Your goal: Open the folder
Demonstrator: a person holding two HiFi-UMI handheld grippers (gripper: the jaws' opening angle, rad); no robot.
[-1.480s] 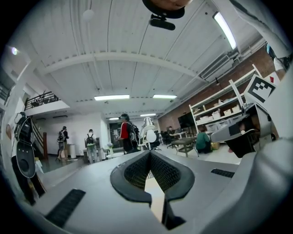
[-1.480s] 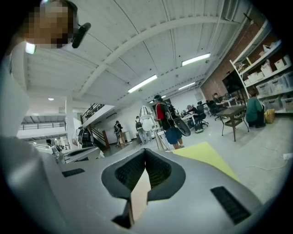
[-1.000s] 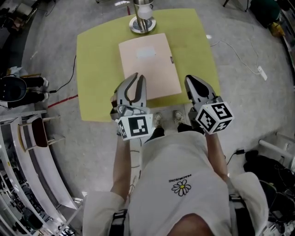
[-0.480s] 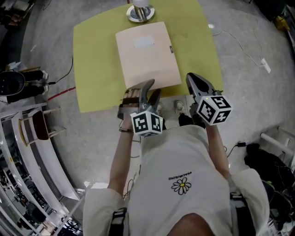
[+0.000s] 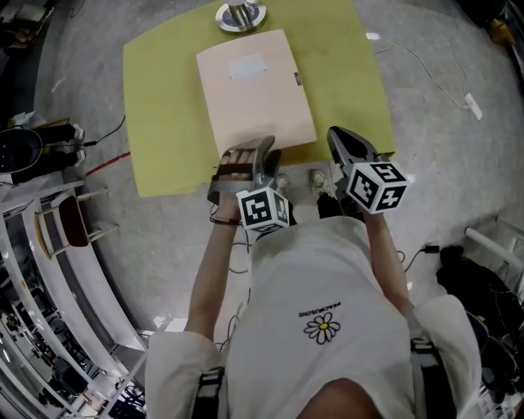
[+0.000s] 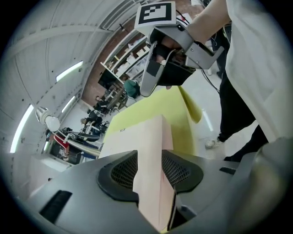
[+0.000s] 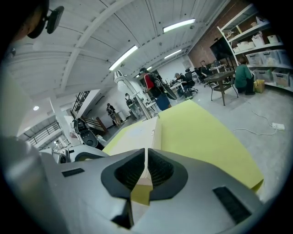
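Note:
A pale pink folder lies shut on the yellow-green table. My left gripper is at the folder's near edge. In the left gripper view its jaws are closing round that edge of the folder, with a thin dark gap still showing by one pad. My left gripper is rolled onto its side. My right gripper hovers at the table's near edge, just right of the folder's corner. Its jaws are shut with nothing in them, as the right gripper view shows. The folder lies beyond them.
A round metal lamp base stands at the table's far edge, behind the folder. A white cable with a plug strip runs over the floor at right. Shelving and a chair stand at left. The person's shoes are under the near edge.
My left gripper has sunk, rolled over and opened, and now straddles the folder's near edge. My right gripper has come down a little, still shut.

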